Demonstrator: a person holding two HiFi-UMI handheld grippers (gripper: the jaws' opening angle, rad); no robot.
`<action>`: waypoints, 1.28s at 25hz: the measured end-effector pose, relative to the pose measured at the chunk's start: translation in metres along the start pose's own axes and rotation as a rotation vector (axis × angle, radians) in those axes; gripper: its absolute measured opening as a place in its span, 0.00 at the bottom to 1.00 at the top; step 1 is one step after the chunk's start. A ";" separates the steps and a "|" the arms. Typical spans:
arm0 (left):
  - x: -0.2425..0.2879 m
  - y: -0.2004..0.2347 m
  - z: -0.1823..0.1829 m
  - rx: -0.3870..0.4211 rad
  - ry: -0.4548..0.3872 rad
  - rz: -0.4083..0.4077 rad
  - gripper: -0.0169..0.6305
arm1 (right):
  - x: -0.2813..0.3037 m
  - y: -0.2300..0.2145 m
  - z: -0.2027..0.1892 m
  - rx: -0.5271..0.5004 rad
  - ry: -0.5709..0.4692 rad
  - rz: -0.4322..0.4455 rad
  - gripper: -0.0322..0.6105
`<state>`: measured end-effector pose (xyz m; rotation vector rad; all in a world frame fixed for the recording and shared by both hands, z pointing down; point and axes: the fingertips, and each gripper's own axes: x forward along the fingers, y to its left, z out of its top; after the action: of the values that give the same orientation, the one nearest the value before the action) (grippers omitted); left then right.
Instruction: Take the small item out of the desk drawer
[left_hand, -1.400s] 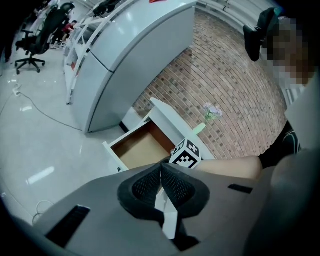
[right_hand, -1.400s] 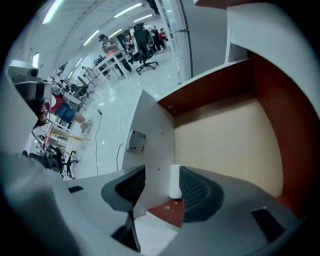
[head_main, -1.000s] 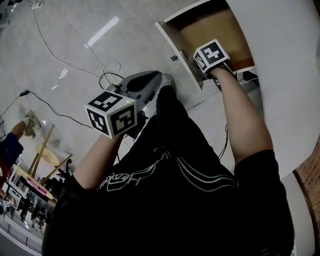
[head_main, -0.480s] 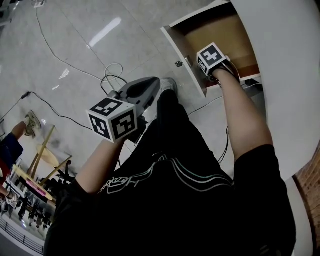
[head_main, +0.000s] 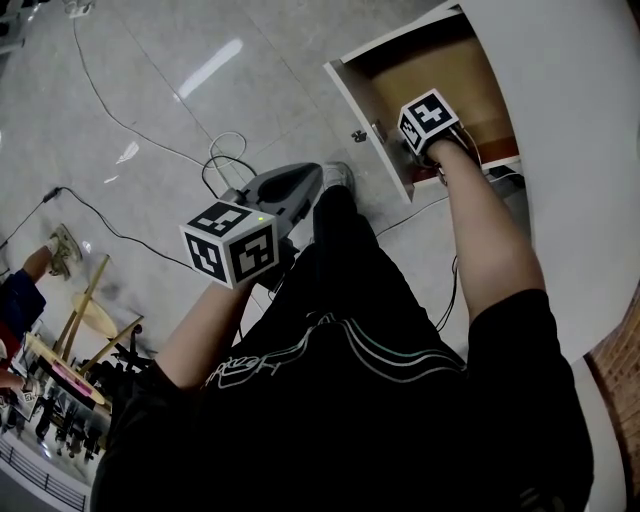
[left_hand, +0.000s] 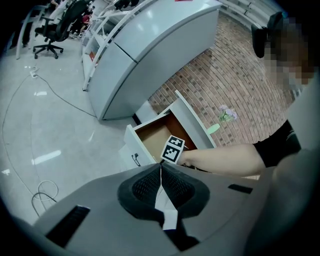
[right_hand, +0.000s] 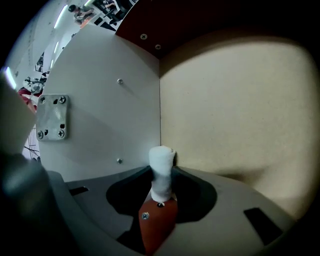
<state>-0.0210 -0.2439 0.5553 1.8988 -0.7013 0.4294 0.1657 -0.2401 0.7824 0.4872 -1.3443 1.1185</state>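
Where the pale tiled floor (head_main: 150, 110) spreads across the left of the head view, a loose cable (head_main: 225, 140) lies coiled on it. The white curved desk (head_main: 570, 120) fills the far right. Its drawer (head_main: 440, 60) is pulled out toward the floor, showing a bare tan bottom, with a small dark handle (head_main: 357, 134) on its white front. The person stands at the near side in dark clothes, with the right forearm (head_main: 480, 230) reaching over the front edge into the drawer.

The left gripper (left_hand: 161, 169) is held out over the floor, to the left of the drawer and well apart from it. Its marker cube (head_main: 232, 250) is by the person's left leg. In the left gripper view its jaws are pressed together tip to tip, with nothing between them, and they point toward the open drawer.

The right gripper (right_hand: 162, 169) is down inside the drawer; only its marker cube (head_main: 428, 122) shows from above. In the right gripper view the white drawer front stands on the left, carrying a small metal plate (right_hand: 51, 117) held by four screws, and the tan bottom lies on the right. The jaws are closing, and between their tips stands the small item, a short white roll (right_hand: 161, 156). It is upright, in line with the seam where the front meets the bottom. Both jaw tips look to be touching its sides.
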 end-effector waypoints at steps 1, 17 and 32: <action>0.001 0.000 0.001 0.000 0.002 -0.001 0.06 | 0.000 0.000 0.001 0.000 0.000 0.005 0.26; -0.004 -0.022 -0.009 0.070 0.053 -0.057 0.06 | -0.016 0.011 0.003 -0.059 -0.005 -0.033 0.25; -0.051 -0.086 0.000 0.177 0.034 -0.099 0.06 | -0.135 0.061 -0.001 -0.075 -0.230 -0.109 0.25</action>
<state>-0.0049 -0.2036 0.4653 2.0777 -0.5591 0.4732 0.1353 -0.2598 0.6390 0.6416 -1.5344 0.9399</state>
